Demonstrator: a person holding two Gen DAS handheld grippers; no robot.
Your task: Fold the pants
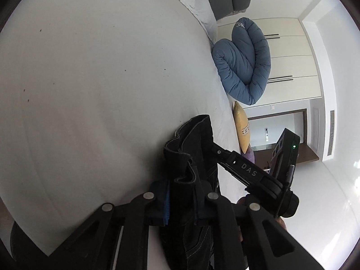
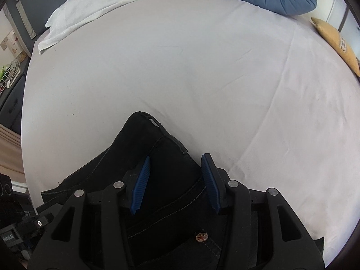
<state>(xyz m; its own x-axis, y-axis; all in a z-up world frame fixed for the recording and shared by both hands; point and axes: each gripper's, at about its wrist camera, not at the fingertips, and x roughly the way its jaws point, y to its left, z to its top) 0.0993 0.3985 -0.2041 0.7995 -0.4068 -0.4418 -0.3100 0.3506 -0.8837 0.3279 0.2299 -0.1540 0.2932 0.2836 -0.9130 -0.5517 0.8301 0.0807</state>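
Note:
The black pants [image 1: 191,157] are bunched up between the fingers of my left gripper [image 1: 182,202], which is shut on the fabric and holds it above the white bed sheet [image 1: 101,78]. In the right wrist view the pants [image 2: 157,157] lie on the sheet [image 2: 202,67] under my right gripper [image 2: 175,180]. Its blue pads [image 2: 140,184] stand apart over the waist area, open and not pinching. A copper rivet [image 2: 201,237] shows on the denim. The right gripper's body [image 1: 270,175] shows in the left wrist view, close beside the held fabric.
A rolled blue quilt [image 1: 243,60] and a yellow pillow [image 1: 241,128] lie at the bed's edge. A white towel [image 2: 101,6] lies along the grey headboard [image 2: 24,11]. White wardrobes [image 1: 292,56] and a doorway stand beyond the bed.

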